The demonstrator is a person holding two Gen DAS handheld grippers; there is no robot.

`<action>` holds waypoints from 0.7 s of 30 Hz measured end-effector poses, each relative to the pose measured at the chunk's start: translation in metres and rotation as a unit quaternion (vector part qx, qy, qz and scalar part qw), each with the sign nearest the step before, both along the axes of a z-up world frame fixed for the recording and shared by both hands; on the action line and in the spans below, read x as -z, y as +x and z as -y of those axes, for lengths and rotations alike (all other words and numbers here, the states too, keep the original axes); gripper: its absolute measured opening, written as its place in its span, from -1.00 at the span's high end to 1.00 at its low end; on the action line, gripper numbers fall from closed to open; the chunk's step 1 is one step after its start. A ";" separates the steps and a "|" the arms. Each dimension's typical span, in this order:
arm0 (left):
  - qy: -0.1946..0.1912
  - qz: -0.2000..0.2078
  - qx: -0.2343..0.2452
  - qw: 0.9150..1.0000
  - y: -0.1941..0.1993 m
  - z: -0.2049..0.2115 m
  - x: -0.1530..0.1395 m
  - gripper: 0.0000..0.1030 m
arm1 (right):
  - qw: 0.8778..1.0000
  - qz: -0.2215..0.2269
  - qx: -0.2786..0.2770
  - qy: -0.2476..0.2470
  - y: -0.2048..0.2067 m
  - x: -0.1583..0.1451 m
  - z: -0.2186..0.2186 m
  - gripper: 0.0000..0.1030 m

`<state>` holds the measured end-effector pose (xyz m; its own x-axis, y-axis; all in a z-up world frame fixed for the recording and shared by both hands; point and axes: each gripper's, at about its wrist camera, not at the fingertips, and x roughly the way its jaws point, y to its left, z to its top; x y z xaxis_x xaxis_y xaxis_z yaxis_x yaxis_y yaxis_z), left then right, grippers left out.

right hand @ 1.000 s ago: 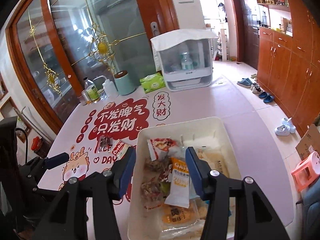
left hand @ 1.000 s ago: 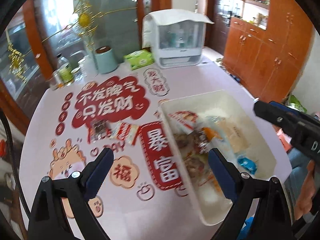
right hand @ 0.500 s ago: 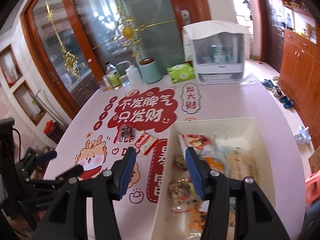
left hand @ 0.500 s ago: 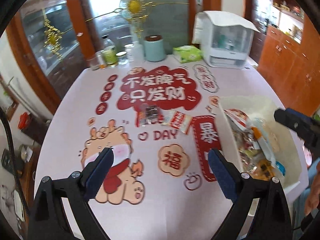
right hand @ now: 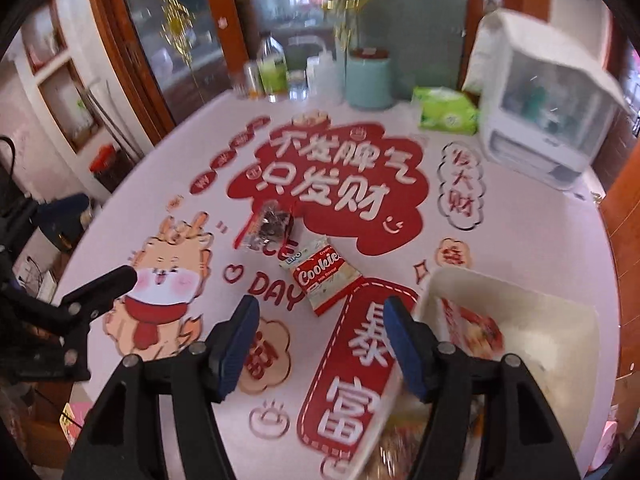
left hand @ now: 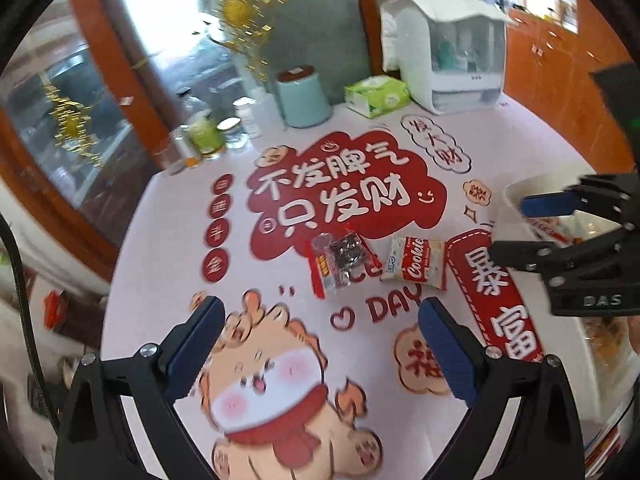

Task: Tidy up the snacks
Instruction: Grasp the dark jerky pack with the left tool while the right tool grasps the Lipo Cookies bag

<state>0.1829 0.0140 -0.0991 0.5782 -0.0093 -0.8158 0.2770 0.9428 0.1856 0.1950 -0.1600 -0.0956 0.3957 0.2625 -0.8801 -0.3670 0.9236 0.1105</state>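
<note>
Two loose snacks lie on the printed tablecloth: a red and white Cookie packet [left hand: 416,264] [right hand: 322,280] and, to its left, a clear packet of dark snacks [left hand: 340,258] [right hand: 270,224]. A white bin [right hand: 520,308] [left hand: 516,192] with several snack packets stands to the right. My left gripper [left hand: 318,344] is open and empty, nearer me than both packets. My right gripper [right hand: 320,344] is open and empty, just short of the Cookie packet, beside the bin's left wall. It also shows in the left wrist view [left hand: 520,226].
At the table's far edge stand a teal canister [left hand: 302,98], a green tissue pack [left hand: 376,96], a white cabinet-like appliance [left hand: 452,56], and several bottles and jars [left hand: 204,136]. Wooden cupboards are at the right.
Both grippers have swung left, away from the bin and toward the two loose packets. The bin has slid to the right edge of both views. Both grippers stay open.
</note>
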 end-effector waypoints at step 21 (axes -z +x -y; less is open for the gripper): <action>0.038 -0.101 0.245 0.963 0.127 0.026 0.121 -0.88 | 0.976 -0.171 -0.100 -0.089 0.095 0.138 -0.071 -0.30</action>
